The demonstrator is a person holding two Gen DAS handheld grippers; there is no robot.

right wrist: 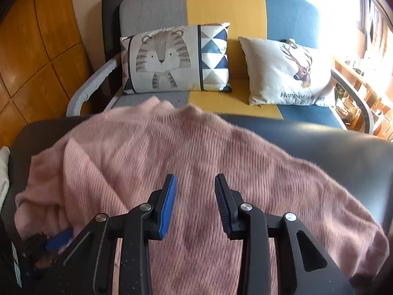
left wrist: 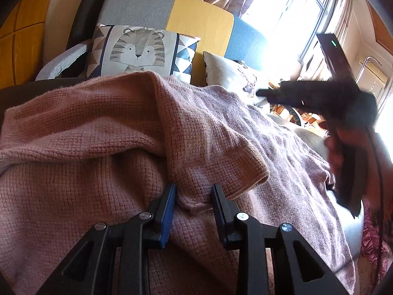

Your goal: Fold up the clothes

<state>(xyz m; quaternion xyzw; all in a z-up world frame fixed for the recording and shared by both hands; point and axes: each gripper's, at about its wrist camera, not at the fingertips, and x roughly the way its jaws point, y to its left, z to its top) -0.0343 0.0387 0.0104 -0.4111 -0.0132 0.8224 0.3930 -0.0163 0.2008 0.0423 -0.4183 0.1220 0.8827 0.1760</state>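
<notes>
A pink knit sweater [left wrist: 98, 135] lies spread on a dark leather surface [right wrist: 343, 152], one sleeve folded over its body. My left gripper [left wrist: 194, 189] is shut on a bunched fold of the sweater near a ribbed cuff [left wrist: 255, 174]. In the right wrist view the sweater [right wrist: 196, 152] fills the middle, its other sleeve [right wrist: 343, 221] stretched out to the right. My right gripper [right wrist: 195, 184] hovers open over the sweater's body with nothing between its pads. The left gripper's blue pad [right wrist: 59, 238] peeks out at the sweater's lower left edge. In the left wrist view the right gripper [left wrist: 267, 93] is a blur, held by a hand [left wrist: 334, 152].
Behind the surface stands a grey, yellow and blue sofa [right wrist: 226, 5] with a tiger cushion [right wrist: 172, 59] and a deer cushion [right wrist: 287, 73]. Wooden panelling [right wrist: 36, 49] is on the left. A bright window [left wrist: 282, 7] and a cluttered shelf [right wrist: 356, 93] are on the right.
</notes>
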